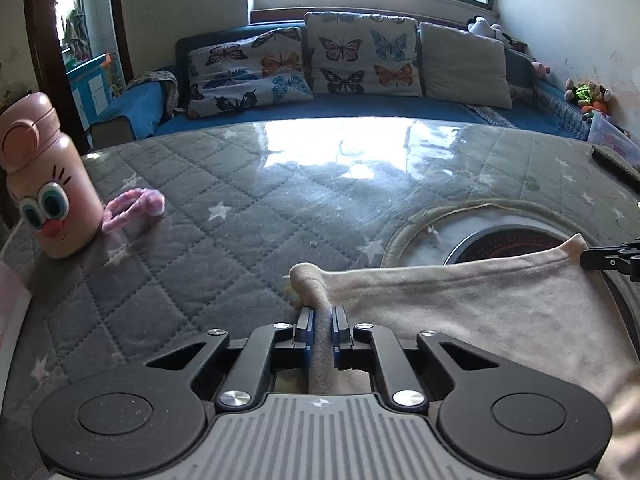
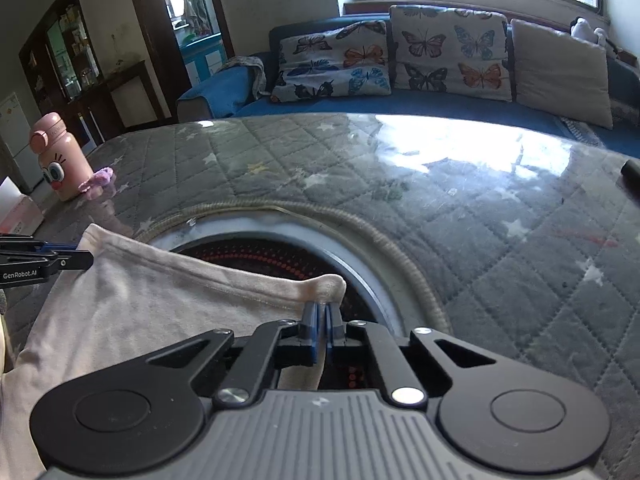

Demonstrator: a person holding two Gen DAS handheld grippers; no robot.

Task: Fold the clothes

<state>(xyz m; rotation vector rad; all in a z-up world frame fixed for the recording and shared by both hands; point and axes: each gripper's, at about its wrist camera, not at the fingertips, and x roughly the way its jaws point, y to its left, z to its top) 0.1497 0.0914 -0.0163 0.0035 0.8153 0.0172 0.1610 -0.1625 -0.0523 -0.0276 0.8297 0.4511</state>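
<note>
Both grippers have hold of the garment right now. In the left wrist view, the left gripper (image 1: 321,314) sits at lower centre, its blue-padded fingers pinched tight on one corner of the pale cream cloth (image 1: 500,308), and a rounded bulge of fabric pokes up just beyond the tips. From there the hemmed edge runs taut across to the right edge of the frame, where the right gripper (image 1: 588,259) grips the other corner.

Switch to the right wrist view: the right gripper (image 2: 322,314) is clamped on its corner at lower centre, and the cloth (image 2: 140,300) spreads away to the lower left, with the left gripper (image 2: 82,261) biting the far corner at the left edge.

The garment hangs stretched between the two, over the grey quilted star-print cover (image 1: 200,240) and partly across a round dark opening (image 2: 280,256) ringed by a beige border. At far left stands a pink cartoon-face bottle (image 1: 44,184) with a fuzzy pink loop (image 1: 136,206) touching its base. Butterfly cushions (image 1: 340,56) line the blue sofa at the top.
</note>
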